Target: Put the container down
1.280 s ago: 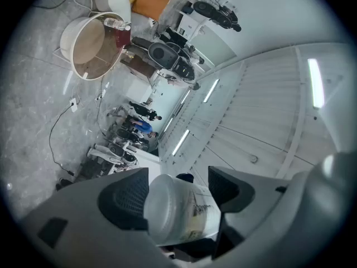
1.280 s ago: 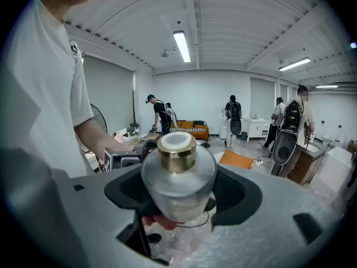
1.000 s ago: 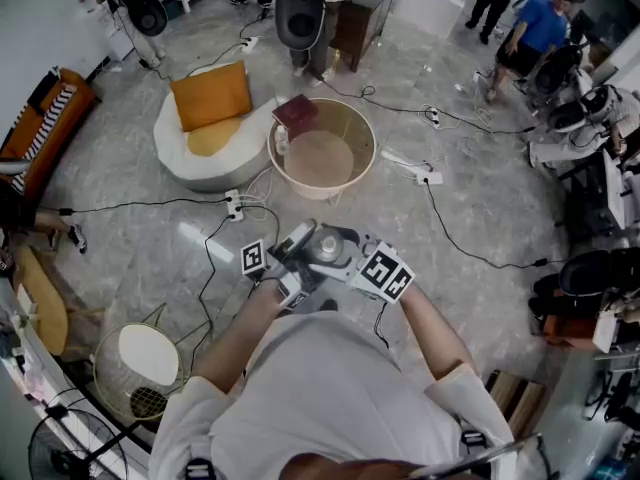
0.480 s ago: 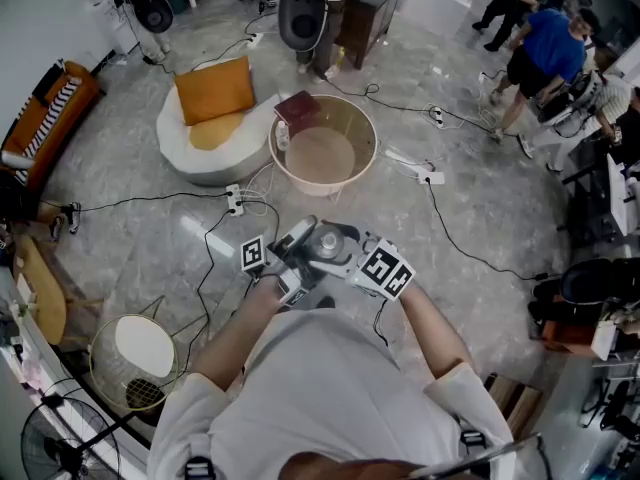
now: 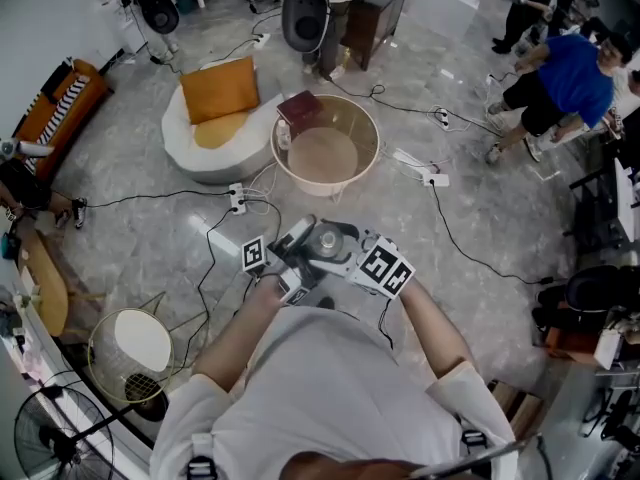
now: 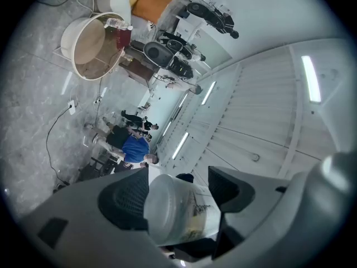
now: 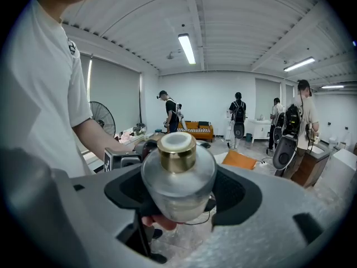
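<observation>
A clear round container (image 5: pixel 326 240) with a gold collar and white cap hangs in front of the person's chest, above the floor. In the head view my left gripper (image 5: pixel 300 253) comes at it from the left and my right gripper (image 5: pixel 347 254) from the right. The right gripper view shows the container (image 7: pixel 178 177) upright, with both pads pressed on its sides. Seen from the left gripper view, the container's labelled body (image 6: pixel 181 208) fills the gap between that gripper's jaws, which are closed on it.
A round beige tub table (image 5: pixel 372 128) with a dark red book (image 5: pixel 298 110) stands ahead on the floor. Left of it lies a white cushion with an orange pillow (image 5: pixel 212 93). Cables and a power strip (image 5: pixel 432 179) cross the floor. A wire basket (image 5: pixel 130 353) stands lower left. People (image 5: pixel 565 73) are at the back right.
Both grippers and the container stay where they were. The view has shifted slightly, and the person in blue at the back right has moved.
</observation>
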